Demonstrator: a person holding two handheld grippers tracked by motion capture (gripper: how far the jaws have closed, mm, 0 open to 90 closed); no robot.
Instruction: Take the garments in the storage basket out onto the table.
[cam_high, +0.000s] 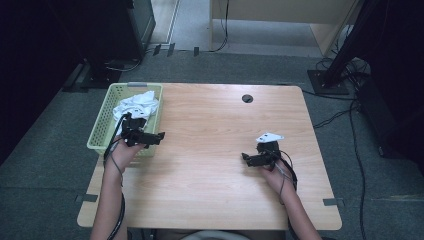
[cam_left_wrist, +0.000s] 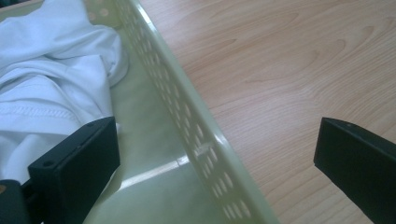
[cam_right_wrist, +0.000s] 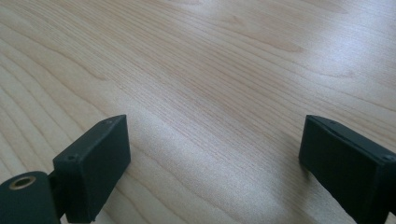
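Two grippers, jaws apart: left gripper (cam_high: 161, 135) straddles basket (cam_left_wrist: 201, 135) wall beside cloth (cam_left_wrist: 51, 84); shift left to grip cloth. Right gripper (cam_high: 244, 157) idle over table (cam_right_wrist: 210, 84).

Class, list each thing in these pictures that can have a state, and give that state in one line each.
Left hand-held gripper: open, astride the basket's wall.
Right hand-held gripper: open, above bare table.
White cloth: crumpled, in the basket.
Green basket: upright, at the table's left edge.

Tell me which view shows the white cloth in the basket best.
High view: the whole white cloth sits bunched in the green basket. Left gripper view shows its folds and hem close up, cropped. Right gripper view faces the wooden table.
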